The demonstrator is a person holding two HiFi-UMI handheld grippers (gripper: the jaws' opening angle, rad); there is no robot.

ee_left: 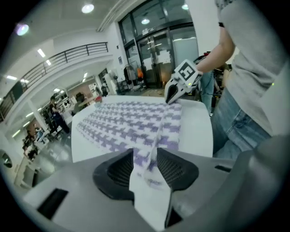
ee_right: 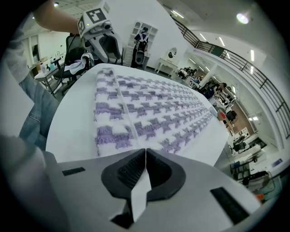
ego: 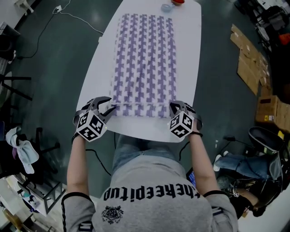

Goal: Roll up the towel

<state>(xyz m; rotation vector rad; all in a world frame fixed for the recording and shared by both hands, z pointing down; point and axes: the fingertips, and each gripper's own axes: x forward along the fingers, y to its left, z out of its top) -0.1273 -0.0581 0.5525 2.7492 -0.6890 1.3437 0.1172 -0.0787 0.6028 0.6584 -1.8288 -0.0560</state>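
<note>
A white towel (ego: 144, 59) with a purple houndstooth pattern lies flat lengthwise on the white table (ego: 93, 81). A narrow band of it is turned over along its near edge. My left gripper (ego: 108, 105) sits at the near left corner. In the left gripper view, the left gripper (ee_left: 146, 156) is open, with a raised fold of towel (ee_left: 136, 124) standing in the gap. My right gripper (ego: 174, 108) is at the near right corner. The right gripper view shows the right gripper (ee_right: 145, 154) shut on the towel's (ee_right: 149, 108) white hem.
A red object (ego: 178, 2) and a small bluish one (ego: 166, 7) sit at the table's far end, past the towel. Flattened cardboard (ego: 249, 59) and a dark chair (ego: 267, 140) are on the floor to the right. A cable (ego: 68, 16) runs across the floor at left.
</note>
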